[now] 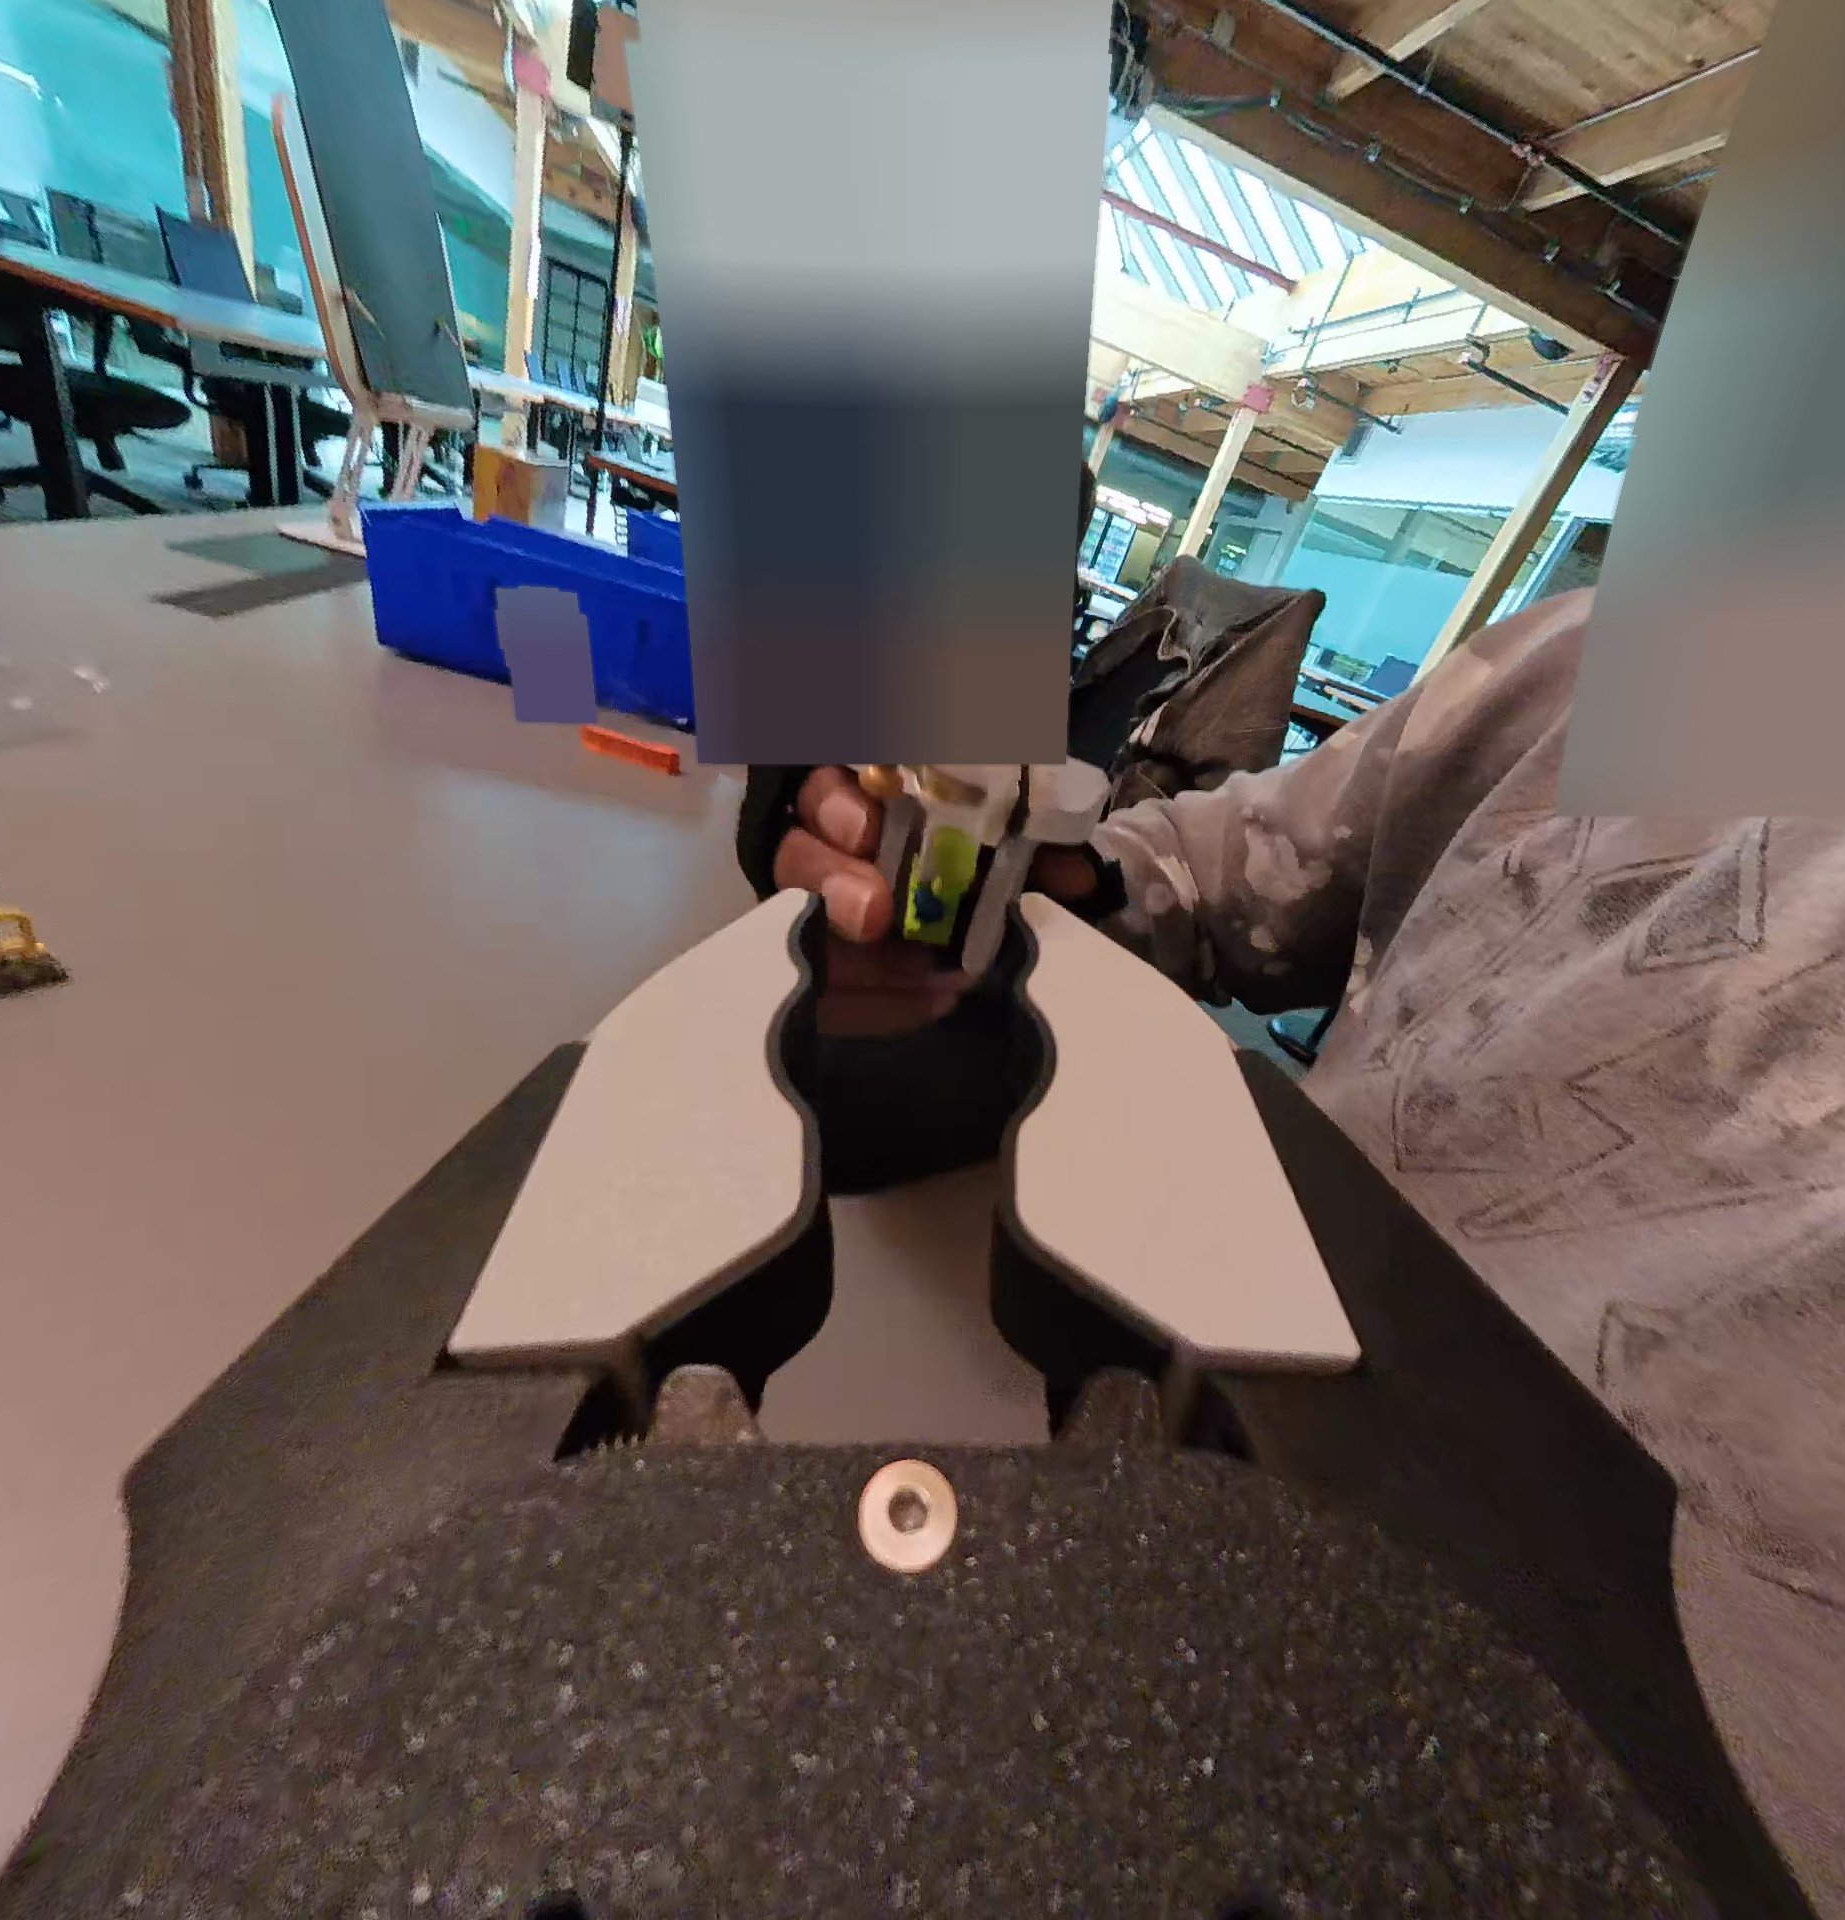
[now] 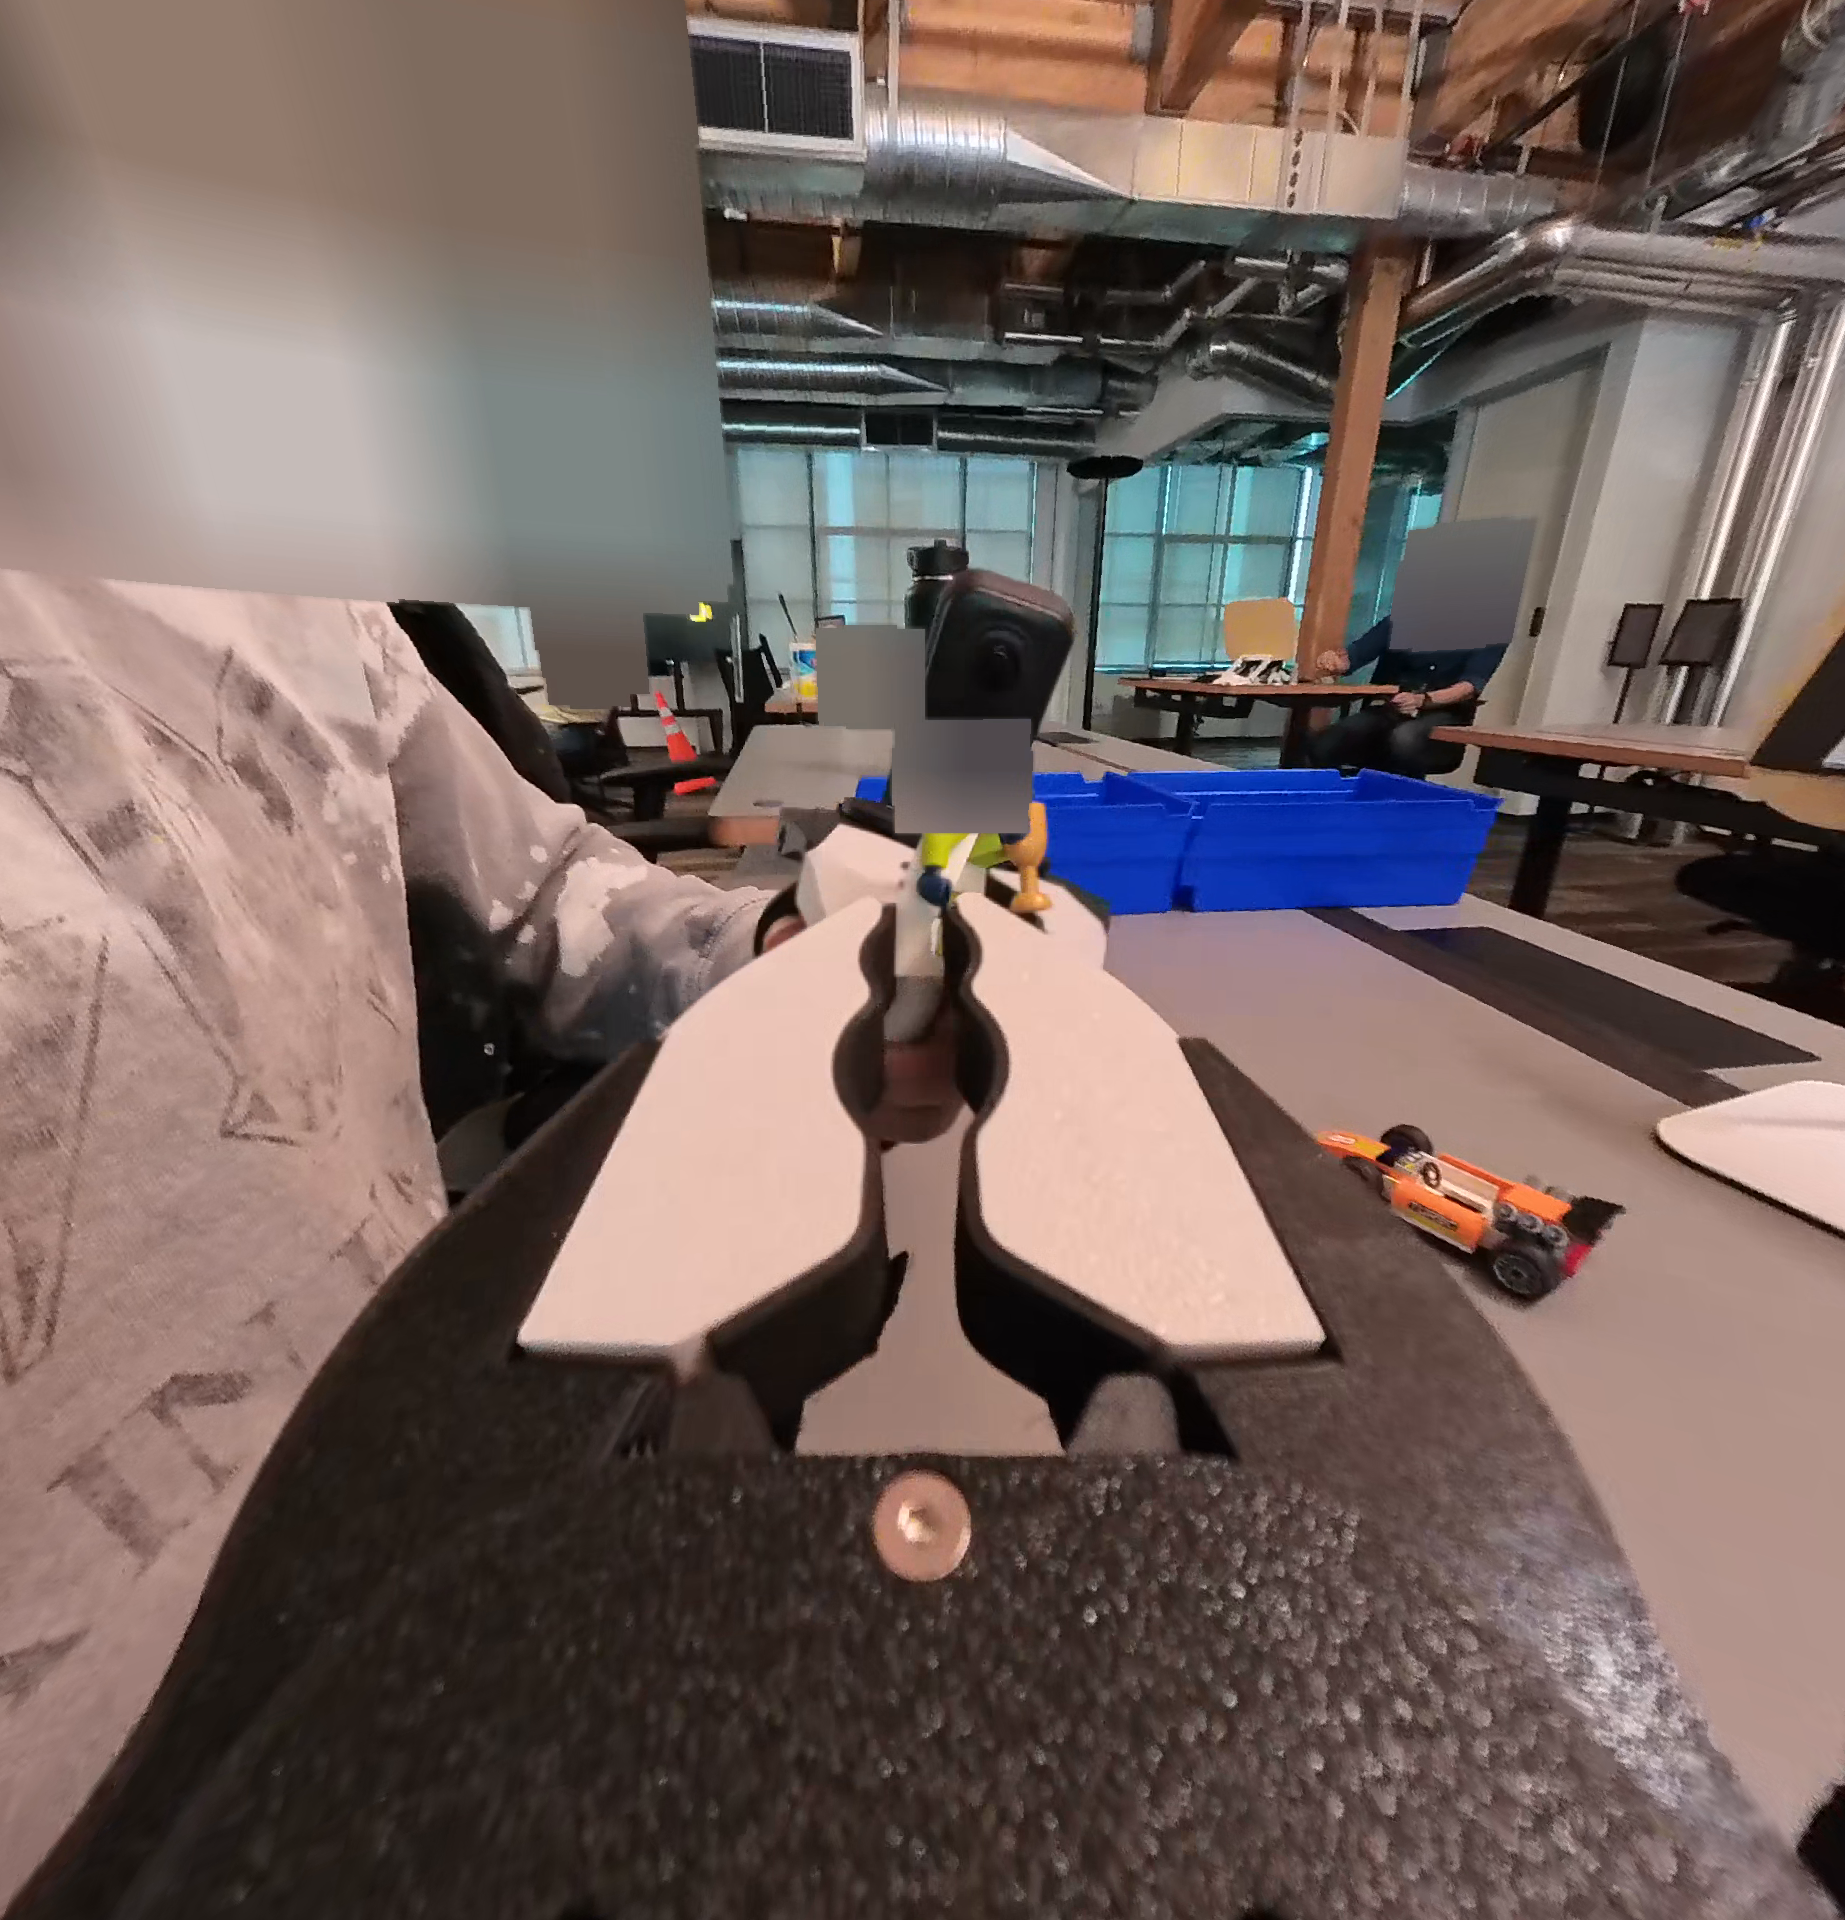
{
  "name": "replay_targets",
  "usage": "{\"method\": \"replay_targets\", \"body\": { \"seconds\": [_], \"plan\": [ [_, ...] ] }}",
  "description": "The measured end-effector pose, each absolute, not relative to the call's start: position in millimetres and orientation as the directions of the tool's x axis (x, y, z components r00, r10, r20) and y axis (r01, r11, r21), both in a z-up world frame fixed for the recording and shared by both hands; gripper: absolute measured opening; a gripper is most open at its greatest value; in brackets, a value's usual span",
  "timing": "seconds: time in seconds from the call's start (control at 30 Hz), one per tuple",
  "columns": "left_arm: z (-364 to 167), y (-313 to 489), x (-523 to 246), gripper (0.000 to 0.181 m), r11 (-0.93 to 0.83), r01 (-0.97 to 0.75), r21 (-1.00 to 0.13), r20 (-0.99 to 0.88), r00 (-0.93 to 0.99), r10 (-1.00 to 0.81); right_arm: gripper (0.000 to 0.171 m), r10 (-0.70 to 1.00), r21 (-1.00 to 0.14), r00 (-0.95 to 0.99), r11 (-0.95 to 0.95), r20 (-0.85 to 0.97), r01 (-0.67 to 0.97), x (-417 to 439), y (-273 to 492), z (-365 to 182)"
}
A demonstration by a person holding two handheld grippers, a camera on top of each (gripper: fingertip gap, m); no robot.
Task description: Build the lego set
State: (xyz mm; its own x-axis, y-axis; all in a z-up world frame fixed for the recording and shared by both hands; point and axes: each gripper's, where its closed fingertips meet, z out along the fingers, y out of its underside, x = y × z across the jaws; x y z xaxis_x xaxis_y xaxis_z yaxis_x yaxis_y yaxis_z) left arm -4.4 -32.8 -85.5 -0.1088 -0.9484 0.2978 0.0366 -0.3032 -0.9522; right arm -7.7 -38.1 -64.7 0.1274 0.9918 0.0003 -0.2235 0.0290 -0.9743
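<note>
Holding: right gripper (image 2: 923, 920) clamps lime minifigure (image 2: 939, 862), seemingly mid-assembly.
Left gripper (image 1: 913, 920): fingers parted, empty, facing it.
Next: probably a carefully aligned press.

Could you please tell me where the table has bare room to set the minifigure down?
Widest bare table lies between the small yellow build, the orange brick and the left tool. Another patch lies between the orange car and the blue bins. Crowded: car and white pad sit close together.

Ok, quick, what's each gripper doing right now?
Left gripper: open, holding nothing.
Right gripper: shut on the minifigure.
</note>
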Motion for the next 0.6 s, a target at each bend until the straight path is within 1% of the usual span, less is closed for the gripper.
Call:
{"method": "replay_targets", "body": {
  "seconds": [0.1,0.17,0.2,0.4,0.6],
  "plan": [
    [-75.4,-31.4,-3.3,0.021,-0.296,0.066,-0.953,0.286,-0.129,-0.949,0.008,0.995,-0.969,0.091,-0.022,-0.046,-0.246,-7.0,-39.4,-63.3],
    [-73.1,-32.3,-3.7,0.010,-0.267,0.069,-0.961,0.256,-0.133,-0.958,0.008,0.995,-0.964,0.063,-0.060,-0.079,-0.260,-5.8,-39.2,-64.1],
    [-72.2,-33.3,-4.2,0.009,-0.257,0.071,-0.964,0.246,-0.138,-0.959,0.008,0.995,-0.962,0.048,-0.072,-0.088,-0.264,-5.5,-39.5,-64.7],
    [-75.9,-34.7,-7.3,0.008,-0.304,0.058,-0.951,0.291,-0.162,-0.943,0.008,0.997,-0.970,0.035,-0.063,-0.073,-0.233,-8.9,-36.0,-69.8],
    [-76.1,-33.7,-11.4,0.008,-0.291,0.056,-0.955,0.280,-0.155,-0.947,0.008,0.997,-0.975,0.057,-0.036,-0.050,-0.218,-12.5,-30.5,-70.0]
  ]
}}
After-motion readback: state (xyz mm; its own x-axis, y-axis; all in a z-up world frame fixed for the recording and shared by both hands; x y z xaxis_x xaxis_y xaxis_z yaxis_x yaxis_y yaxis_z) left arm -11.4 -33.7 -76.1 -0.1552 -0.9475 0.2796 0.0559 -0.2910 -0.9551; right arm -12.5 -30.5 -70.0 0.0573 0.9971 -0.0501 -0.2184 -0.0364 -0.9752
